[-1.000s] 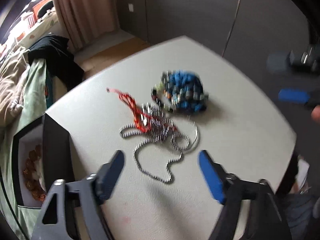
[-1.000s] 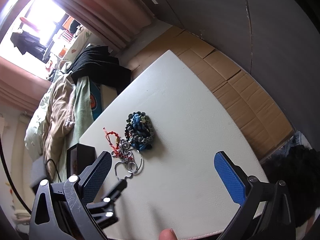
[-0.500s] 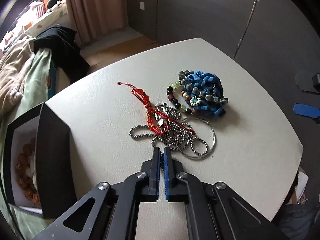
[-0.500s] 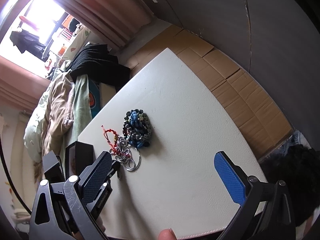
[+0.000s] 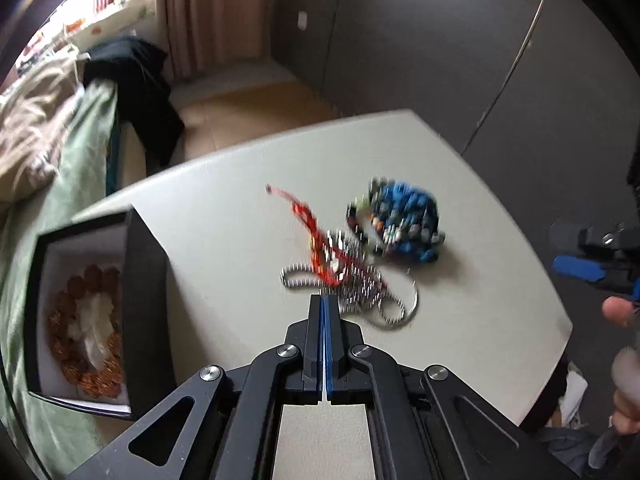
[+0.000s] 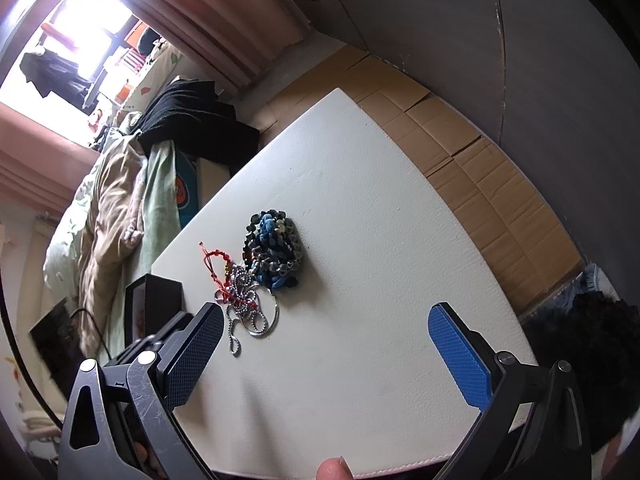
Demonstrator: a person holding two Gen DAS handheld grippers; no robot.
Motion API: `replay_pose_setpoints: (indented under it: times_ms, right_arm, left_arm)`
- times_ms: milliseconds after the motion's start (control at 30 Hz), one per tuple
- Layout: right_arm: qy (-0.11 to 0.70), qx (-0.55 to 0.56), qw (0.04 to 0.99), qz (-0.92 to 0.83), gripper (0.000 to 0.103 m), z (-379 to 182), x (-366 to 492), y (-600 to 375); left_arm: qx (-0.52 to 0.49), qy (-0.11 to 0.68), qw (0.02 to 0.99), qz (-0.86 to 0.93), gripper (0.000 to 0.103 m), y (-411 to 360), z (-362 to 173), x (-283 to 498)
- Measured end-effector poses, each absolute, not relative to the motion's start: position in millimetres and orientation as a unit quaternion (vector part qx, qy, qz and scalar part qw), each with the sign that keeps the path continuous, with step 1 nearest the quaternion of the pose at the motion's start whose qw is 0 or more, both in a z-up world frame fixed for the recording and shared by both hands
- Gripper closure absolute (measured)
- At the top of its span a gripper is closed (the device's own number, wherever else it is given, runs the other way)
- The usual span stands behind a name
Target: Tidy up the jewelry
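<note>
a black box [image 5: 144,304] with a white lining is cradling amber beads [image 5: 86,340] at the surface's [image 5: 224,216] left edge, the left claw [image 5: 323,308] is pressing together on a silver ball chain [image 5: 360,292] tangled with red cord [image 5: 312,224] beside a knobbly blue bead heap [image 5: 404,220], and the right claw [image 6: 324,344] is hanging spread, gripping nothing.

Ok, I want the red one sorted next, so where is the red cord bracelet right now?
In the left wrist view the red cord bracelet lies mid-table, left of the blue bead bundle, its near end tangled over the silver ball chain, right of the black box.
</note>
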State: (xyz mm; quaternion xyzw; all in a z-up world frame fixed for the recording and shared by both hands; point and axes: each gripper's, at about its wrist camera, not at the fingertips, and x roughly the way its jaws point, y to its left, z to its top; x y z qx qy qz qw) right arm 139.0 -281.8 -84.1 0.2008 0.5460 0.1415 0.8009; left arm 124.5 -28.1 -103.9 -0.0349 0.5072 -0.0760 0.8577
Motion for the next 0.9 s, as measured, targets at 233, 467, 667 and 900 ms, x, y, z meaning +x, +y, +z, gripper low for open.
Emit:
replay_pose_setpoints:
  times_ms: [233,467,667,900]
  right_arm:
    - [0.548,0.2,0.8,0.142,0.0,-84.2,139.8,-279.8]
    - [0.546,0.202,0.8,0.142,0.0,-83.9,142.6,-282.3]
    - [0.546,0.205,0.8,0.141,0.0,-84.1,146.9,-285.8]
    - [0.549,0.206,0.798,0.141,0.0,-85.0,150.2,-286.9]
  left_arm:
    - [0.02,0.514,0.854,-0.079,0.035,-43.7,-114.5,126.0]
    - [0.077,0.528,0.843,-0.065,0.044,-50.7,-133.4,131.0]
    - [0.049,0.51,0.855,-0.076,0.051,-47.0,-134.2,144.7]
    - [0.046,0.486,0.868,-0.092,0.063,-56.8,-134.2,154.2]
